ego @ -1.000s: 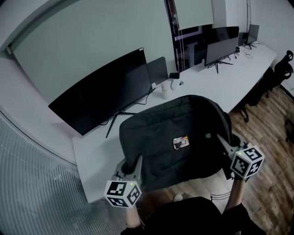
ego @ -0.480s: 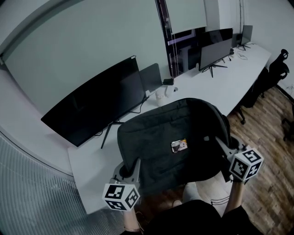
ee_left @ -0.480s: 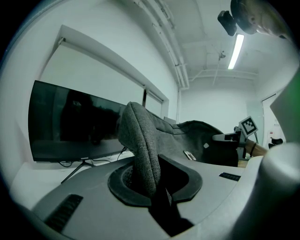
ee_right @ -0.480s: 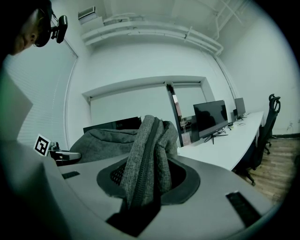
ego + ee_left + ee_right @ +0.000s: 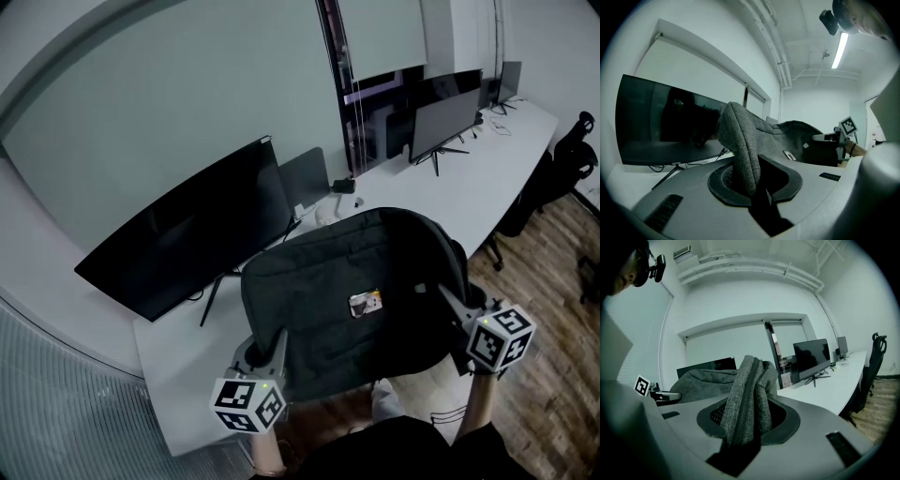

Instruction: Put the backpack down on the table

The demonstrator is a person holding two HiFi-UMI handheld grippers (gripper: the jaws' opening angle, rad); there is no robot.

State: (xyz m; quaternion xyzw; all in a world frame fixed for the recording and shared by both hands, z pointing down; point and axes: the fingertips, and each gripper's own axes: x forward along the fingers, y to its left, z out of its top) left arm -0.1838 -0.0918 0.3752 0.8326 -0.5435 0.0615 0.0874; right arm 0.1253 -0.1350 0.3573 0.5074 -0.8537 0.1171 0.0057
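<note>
A dark grey backpack with a small label on its face hangs flat between my two grippers, over the near edge of the long white table. My left gripper is shut on a fold of the backpack's fabric at its lower left corner. At the backpack's right side, my right gripper is shut on a bunched, zippered fold of the backpack. Whether the backpack touches the table cannot be told.
A wide black monitor stands on the table behind the backpack, with a smaller dark screen and small white items beside it. Further monitors stand farther right along the table. Black office chairs stand on the wooden floor at right.
Both grippers have carried the backpack forward towards the table, so it now covers more of the tabletop and hides part of the small items behind it. Both grips are unchanged.
</note>
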